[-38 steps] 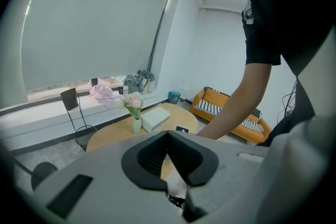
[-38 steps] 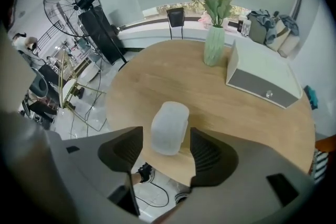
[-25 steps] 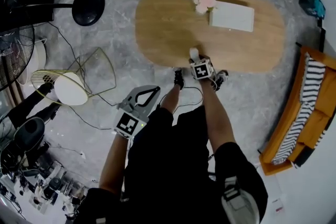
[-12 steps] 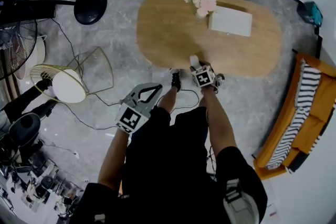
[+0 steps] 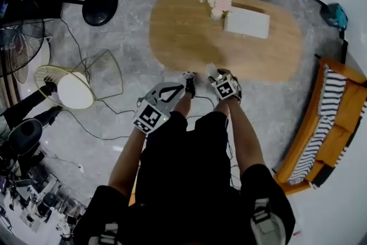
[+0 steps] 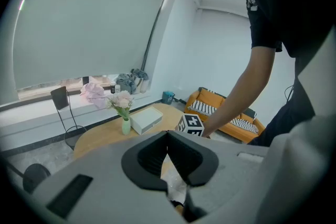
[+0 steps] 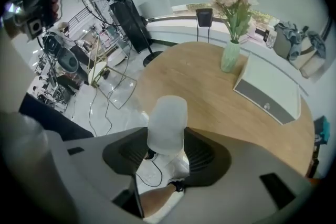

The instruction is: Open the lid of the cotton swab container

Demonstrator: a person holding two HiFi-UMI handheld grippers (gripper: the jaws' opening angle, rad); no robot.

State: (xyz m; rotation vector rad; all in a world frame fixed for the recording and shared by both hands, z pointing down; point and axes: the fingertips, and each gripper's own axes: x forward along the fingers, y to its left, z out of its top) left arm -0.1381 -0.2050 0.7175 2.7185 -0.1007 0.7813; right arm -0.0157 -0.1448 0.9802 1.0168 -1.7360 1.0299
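The jaws of our right gripper hold the cotton swab container; the left gripper has its jaws closed and empty. We should grip it firmly and keep it steady for the lid.

i wear a black short-sleeved shirt and dark shoes. my left gripper and right gripper are pale grey with black-lined fingers, each bearing a white cube with black square markers.
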